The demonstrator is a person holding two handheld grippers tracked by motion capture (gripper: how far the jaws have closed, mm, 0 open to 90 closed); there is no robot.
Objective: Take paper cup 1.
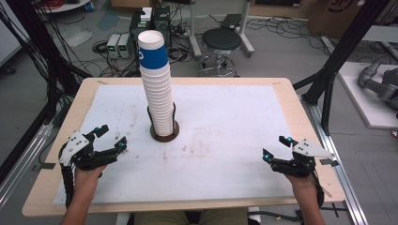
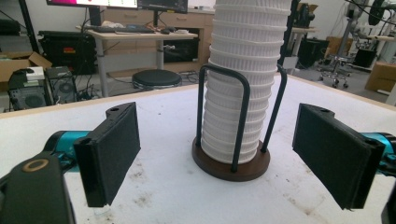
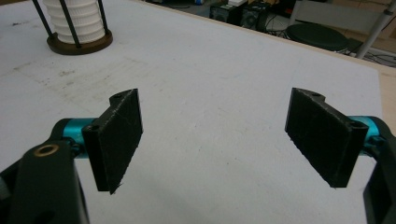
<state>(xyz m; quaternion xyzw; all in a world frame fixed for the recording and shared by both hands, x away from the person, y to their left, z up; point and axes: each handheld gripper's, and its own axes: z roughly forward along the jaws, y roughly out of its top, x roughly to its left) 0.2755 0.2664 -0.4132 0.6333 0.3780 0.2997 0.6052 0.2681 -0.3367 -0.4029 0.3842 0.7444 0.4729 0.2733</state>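
A tall stack of white paper cups point(image 1: 156, 89), its top cup banded in blue, stands in a round brown holder with black wire uprights point(image 1: 164, 132) near the middle of the white mat point(image 1: 225, 140). My left gripper point(image 1: 111, 138) rests at the mat's front left, open, pointing toward the stack. Between its wide jaws the left gripper view shows the cup stack point(image 2: 240, 84) and the holder point(image 2: 231, 165), some way off. At the front right my right gripper point(image 1: 276, 147) is open with nothing between its jaws; the right gripper view has the holder point(image 3: 79, 44) at the far left.
The mat lies on a wooden table point(image 1: 47, 154) with black frame posts at both sides. A black stool point(image 1: 220, 44), computer boxes and cables sit on the floor beyond the far edge. Faint dirt marks spot the mat in front of the holder.
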